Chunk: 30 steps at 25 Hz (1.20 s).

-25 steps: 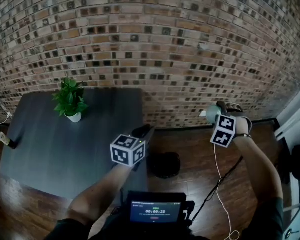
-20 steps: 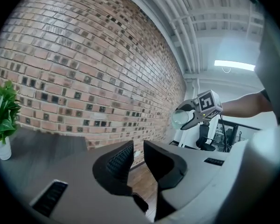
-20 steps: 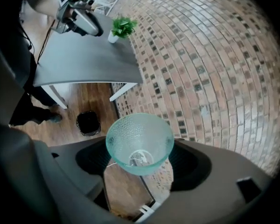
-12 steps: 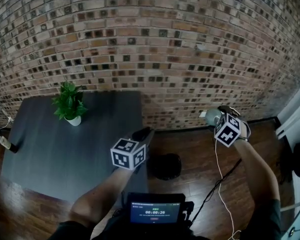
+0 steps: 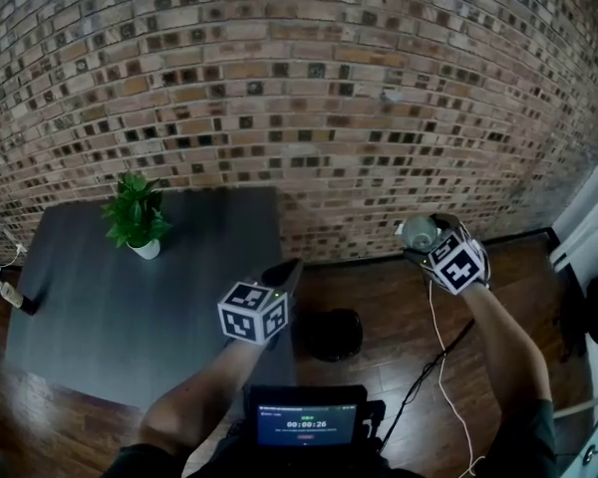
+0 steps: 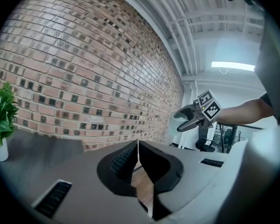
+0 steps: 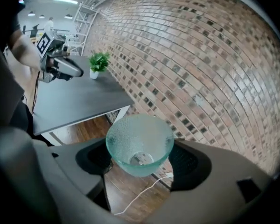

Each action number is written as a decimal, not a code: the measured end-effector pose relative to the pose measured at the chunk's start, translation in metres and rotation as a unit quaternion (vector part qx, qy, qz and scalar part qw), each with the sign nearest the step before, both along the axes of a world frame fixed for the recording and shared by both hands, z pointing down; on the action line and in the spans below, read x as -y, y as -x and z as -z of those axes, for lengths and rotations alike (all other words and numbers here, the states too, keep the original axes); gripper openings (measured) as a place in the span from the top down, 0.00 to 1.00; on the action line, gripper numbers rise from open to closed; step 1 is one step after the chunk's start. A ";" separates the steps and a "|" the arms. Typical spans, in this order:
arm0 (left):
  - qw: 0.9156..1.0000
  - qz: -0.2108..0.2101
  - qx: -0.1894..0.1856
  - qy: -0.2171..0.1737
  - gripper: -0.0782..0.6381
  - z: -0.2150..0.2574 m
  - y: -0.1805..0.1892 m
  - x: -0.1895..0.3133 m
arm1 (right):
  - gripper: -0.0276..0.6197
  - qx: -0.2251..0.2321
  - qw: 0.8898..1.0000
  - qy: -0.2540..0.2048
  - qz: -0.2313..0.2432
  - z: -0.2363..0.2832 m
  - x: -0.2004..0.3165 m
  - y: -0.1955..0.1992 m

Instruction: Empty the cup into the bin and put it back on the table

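Grey-bodied left gripper (image 6: pixel 138 143) and right gripper (image 7: pixel 141 155) have black ribbed fingers (image 6: pixel 123 159) and white cubes (image 5: pixel 253 313) with black square markers.

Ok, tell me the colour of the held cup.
The cup is pale translucent green; right gripper view shows it best.

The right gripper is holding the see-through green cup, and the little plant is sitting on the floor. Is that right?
Not quite. The little plant stands on the dark table, not on the floor; the head view shows it. The right gripper does hold the see-through green cup.
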State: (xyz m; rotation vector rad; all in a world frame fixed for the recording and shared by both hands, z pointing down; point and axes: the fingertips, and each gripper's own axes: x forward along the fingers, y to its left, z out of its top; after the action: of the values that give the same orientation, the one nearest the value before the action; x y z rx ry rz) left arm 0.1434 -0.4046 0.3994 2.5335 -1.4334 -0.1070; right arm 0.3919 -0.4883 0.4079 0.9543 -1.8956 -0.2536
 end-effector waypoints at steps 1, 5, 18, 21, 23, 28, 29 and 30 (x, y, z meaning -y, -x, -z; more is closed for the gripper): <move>1.000 -0.002 0.001 -0.001 0.89 0.000 -0.001 -0.001 | 0.36 0.020 1.000 0.005 -0.003 0.001 -0.001 0.002; 1.000 -0.002 0.002 -0.001 0.89 -0.001 -0.001 -0.001 | 0.36 0.072 0.997 0.010 -0.009 0.008 -0.008 0.008; 1.000 -0.003 0.002 -0.007 0.89 0.001 0.004 -0.015 | 0.36 0.184 0.982 0.026 -0.031 0.014 -0.024 0.010; 1.000 0.008 -0.001 -0.008 0.89 0.001 0.011 -0.020 | 0.36 0.199 0.979 0.027 -0.032 0.015 -0.033 0.014; 1.000 0.013 -0.004 -0.009 0.89 0.003 0.014 -0.024 | 0.36 0.214 0.976 0.026 -0.032 0.019 -0.039 0.016; 1.000 0.025 -0.012 -0.013 0.89 0.006 0.025 -0.034 | 0.36 0.236 0.971 0.021 -0.031 0.024 -0.054 0.020; 1.000 0.026 -0.011 -0.014 0.89 0.005 0.026 -0.035 | 0.36 0.237 0.971 0.019 -0.031 0.024 -0.056 0.021; 0.999 0.027 -0.010 -0.013 0.89 0.004 0.027 -0.037 | 0.36 0.239 0.970 0.018 -0.030 0.024 -0.058 0.021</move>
State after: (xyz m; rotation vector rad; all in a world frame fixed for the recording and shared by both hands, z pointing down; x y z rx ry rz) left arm 0.1160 -0.3672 0.3949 2.5082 -1.5025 -0.1612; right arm 0.3708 -0.4304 0.3834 1.1189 -2.2914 0.0562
